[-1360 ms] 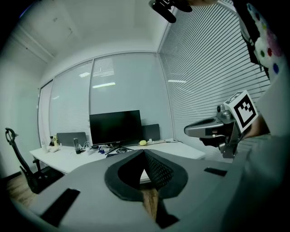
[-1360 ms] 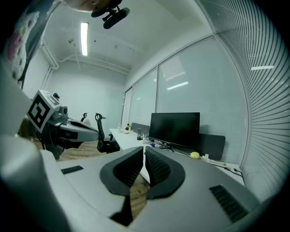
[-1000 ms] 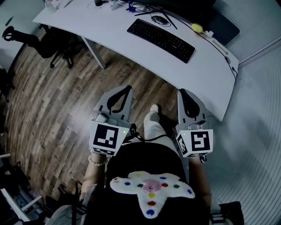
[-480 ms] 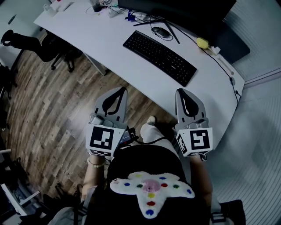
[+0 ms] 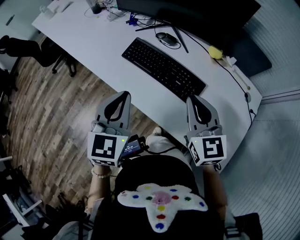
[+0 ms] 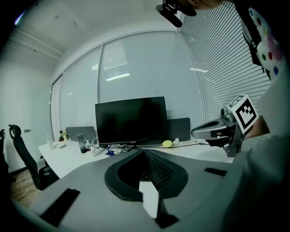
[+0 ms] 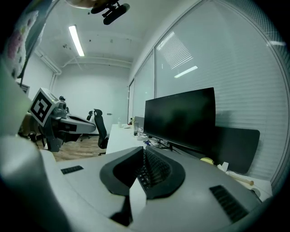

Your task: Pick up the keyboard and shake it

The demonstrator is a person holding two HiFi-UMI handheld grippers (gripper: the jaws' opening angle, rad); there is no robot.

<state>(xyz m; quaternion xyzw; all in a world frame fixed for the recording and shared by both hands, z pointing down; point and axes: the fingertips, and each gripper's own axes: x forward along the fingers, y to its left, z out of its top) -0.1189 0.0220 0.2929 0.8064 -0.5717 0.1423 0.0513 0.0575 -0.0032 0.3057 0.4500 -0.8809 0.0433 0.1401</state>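
The step in hand looks like the reach toward the keyboard [image 5: 164,69], with no grasp begun: it lies flat and untouched on the white worktop [image 5: 89,40], set on a slant in front of the dark monitor [image 5: 197,14], with the mouse [image 5: 168,39] just behind it. Both claws are held side by side in front of the person, pointing at the worktop. The left claw [image 5: 123,94] has its jaws pressed together with nothing between them, and its tip hangs over the wooden floor [image 5: 42,117] just short of the worktop's near edge, so the keyboard's left end is ahead of it and apart. The right claw [image 5: 193,98] is likewise closed and empty; its tip sits at the worktop's near edge, near the keyboard's right end but not touching it, and its own view shows the keys straight ahead past the closed jaws. The next move probably calls for spreading both pairs of jaws, carrying each claw to one end of the keyboard, and closing on its thin edges evenly so it lifts level before any shaking.
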